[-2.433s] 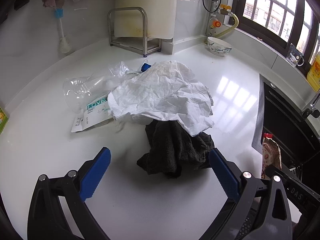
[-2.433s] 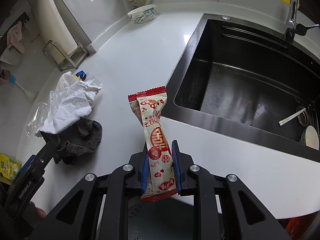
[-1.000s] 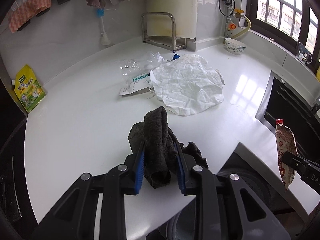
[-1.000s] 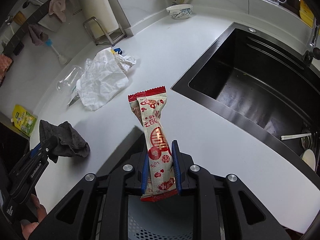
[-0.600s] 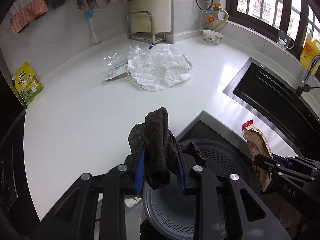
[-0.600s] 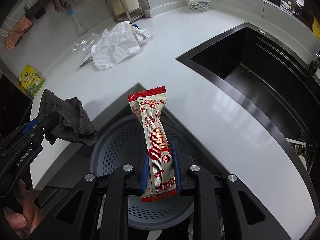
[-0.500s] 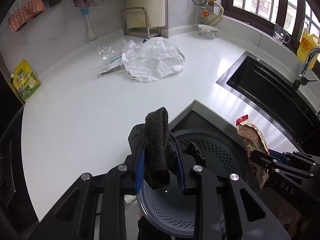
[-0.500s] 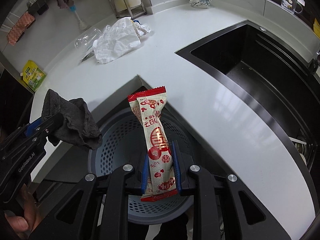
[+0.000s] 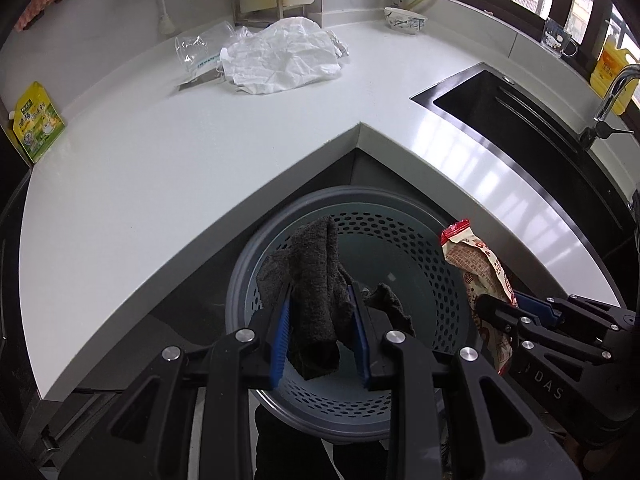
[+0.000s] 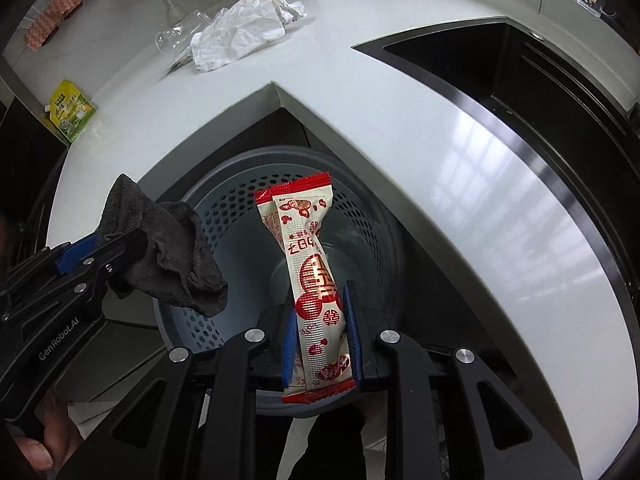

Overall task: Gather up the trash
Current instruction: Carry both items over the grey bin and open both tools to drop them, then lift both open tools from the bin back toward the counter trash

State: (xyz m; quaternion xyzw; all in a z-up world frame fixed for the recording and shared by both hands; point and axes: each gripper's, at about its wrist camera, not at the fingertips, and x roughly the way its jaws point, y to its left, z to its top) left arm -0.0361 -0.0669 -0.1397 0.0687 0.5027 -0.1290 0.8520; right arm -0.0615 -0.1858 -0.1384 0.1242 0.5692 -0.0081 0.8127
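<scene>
Now we hold the dark rag (image 9: 316, 300) pinched in our left gripper (image 9: 320, 336) and the snack wrapper (image 10: 312, 280) clamped in our right gripper (image 10: 320, 344), both above the grey perforated bin (image 9: 424, 240). Crumpled white paper (image 9: 280, 54) and what looks like clear plastic (image 9: 192, 46) lie far back on the counter (image 9: 160, 160).

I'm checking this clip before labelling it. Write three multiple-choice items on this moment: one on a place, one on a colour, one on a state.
1. Where is the crumpled white paper?
A. on the counter
B. in the sink
C. in the basket

2. What colour is the perforated basket?
A. red
B. grey-blue
C. yellow

3. What does the right gripper hold?
A. nothing
B. a bowl
C. the snack wrapper

Answers: A, it lies far back on the white counter; B, its holed wall is grey-blue; C, the jaws pinch the red-and-white wrapper over the basket, while the left gripper clamps the dark cloth.
</scene>
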